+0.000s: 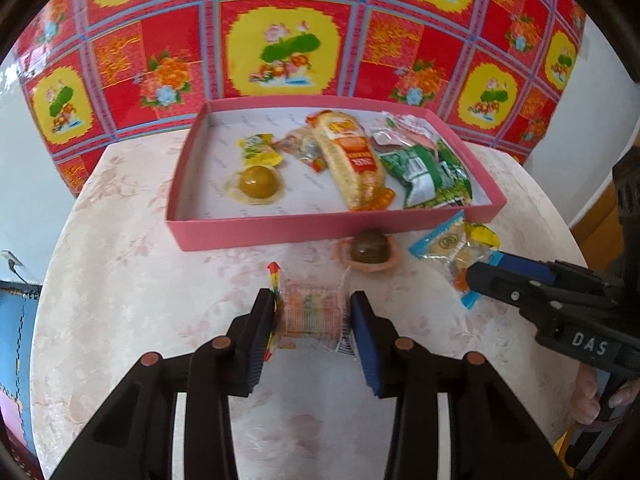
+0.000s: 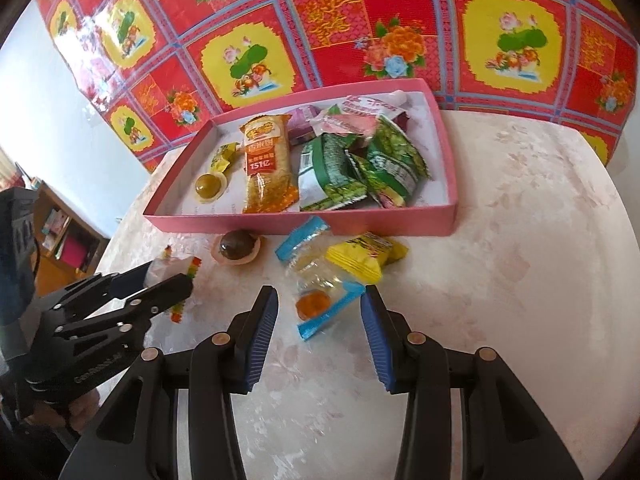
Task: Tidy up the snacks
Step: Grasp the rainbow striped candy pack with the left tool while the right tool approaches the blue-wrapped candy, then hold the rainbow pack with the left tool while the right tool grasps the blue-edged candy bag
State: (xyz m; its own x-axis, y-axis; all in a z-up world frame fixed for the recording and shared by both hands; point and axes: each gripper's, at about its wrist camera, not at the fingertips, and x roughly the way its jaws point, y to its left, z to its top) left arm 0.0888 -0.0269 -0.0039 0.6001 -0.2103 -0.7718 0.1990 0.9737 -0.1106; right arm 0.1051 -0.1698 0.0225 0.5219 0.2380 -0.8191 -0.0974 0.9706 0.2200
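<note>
Left gripper point(image 1: 312, 316): fingers point(image 1: 260, 332) narrowed onto a clear candy packet point(image 1: 310, 314) with rainbow-striped ends, pads touching both of its sides, packet low over the pale floral worktop point(image 1: 120, 280) (contact with the surface cannot be told). Ahead of these fingers and slightly right: dark jelly cup point(image 1: 370, 251) just short of the pink box point(image 1: 280, 232), near its front wall. Right gripper point(image 2: 320, 312): fingers point(image 2: 378, 340) spread wide, gripping nothing, straddling the near end of a blue-edged clear packet point(image 2: 316, 280) holding an orange sweet; no pad contact seen. Just beyond the right fingertip: yellow packet point(image 2: 362, 256), overlapping the blue-edged one. Further ahead: pink box, open-topped, on the worktop. Inside, left to right as seen from the right wrist: yellow-green jelly cup point(image 2: 209, 186), small yellow wrapper point(image 2: 222, 157), long orange cracker pack point(image 2: 266, 164), several green packets point(image 2: 360, 168) piled together, pinkish packets behind (labels unreadable). Behind the worktop: red and yellow floral sheet point(image 2: 320, 20) on the wall.
</note>
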